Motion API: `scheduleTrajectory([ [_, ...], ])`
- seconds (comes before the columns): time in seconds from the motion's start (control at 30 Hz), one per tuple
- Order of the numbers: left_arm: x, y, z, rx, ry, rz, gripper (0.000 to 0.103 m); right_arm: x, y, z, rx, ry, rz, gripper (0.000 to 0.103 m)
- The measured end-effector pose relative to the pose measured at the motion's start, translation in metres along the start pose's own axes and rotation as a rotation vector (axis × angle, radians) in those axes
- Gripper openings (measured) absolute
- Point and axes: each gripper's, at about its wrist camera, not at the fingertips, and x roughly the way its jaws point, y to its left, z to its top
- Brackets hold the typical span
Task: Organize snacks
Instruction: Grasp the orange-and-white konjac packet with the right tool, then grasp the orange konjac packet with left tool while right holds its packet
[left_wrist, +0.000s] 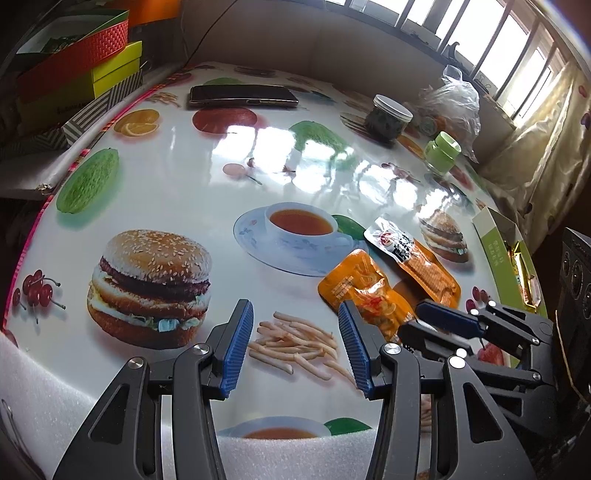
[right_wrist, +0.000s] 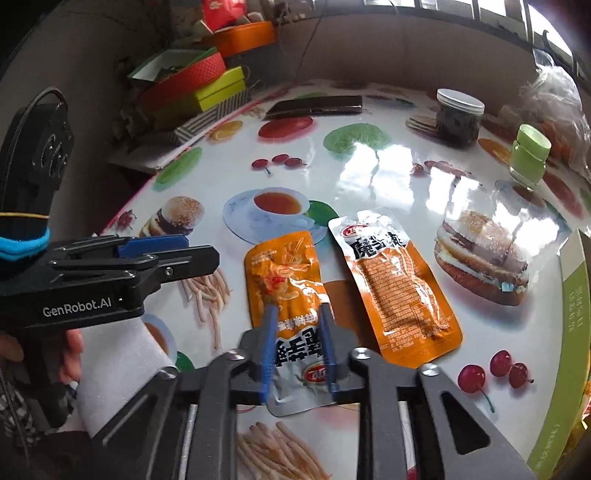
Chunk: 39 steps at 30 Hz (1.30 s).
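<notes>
Since the nearer orange snack packet (right_wrist: 286, 295) lies lengthwise straight ahead of the right gripper (right_wrist: 299, 345), whose jaws straddle its silver end, that hand is clearly closer; whether they're actually pinching is hard to say. Left gripper (left_wrist: 295, 347) hangs open, empty. Second packet (right_wrist: 399, 291) lies just beside. Green-sided box (right_wrist: 565, 350) at right, contents unclear.
</notes>
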Motion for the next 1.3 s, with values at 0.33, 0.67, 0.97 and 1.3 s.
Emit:
scheduleTrajectory([
  [0.33, -0.001, 0.002, 0.0, -0.007, -0.002, -0.003, 0.049, 0.018, 0.025, -0.001, -0.144, 0.08, -0.103, 0.048],
  [0.67, -0.005, 0.004, 0.0, -0.004, -0.01, -0.005, 0.049, 0.009, 0.02, -0.006, -0.05, 0.043, -0.086, 0.03],
  [0.97, -0.001, -0.006, 0.004, 0.018, -0.001, -0.01, 0.049, -0.028, 0.002, -0.02, 0.074, -0.05, -0.074, 0.03],
  [1.3, 0.025, -0.049, 0.007, 0.073, 0.077, -0.103, 0.049, -0.069, -0.038, -0.036, 0.206, -0.112, -0.234, 0.031],
])
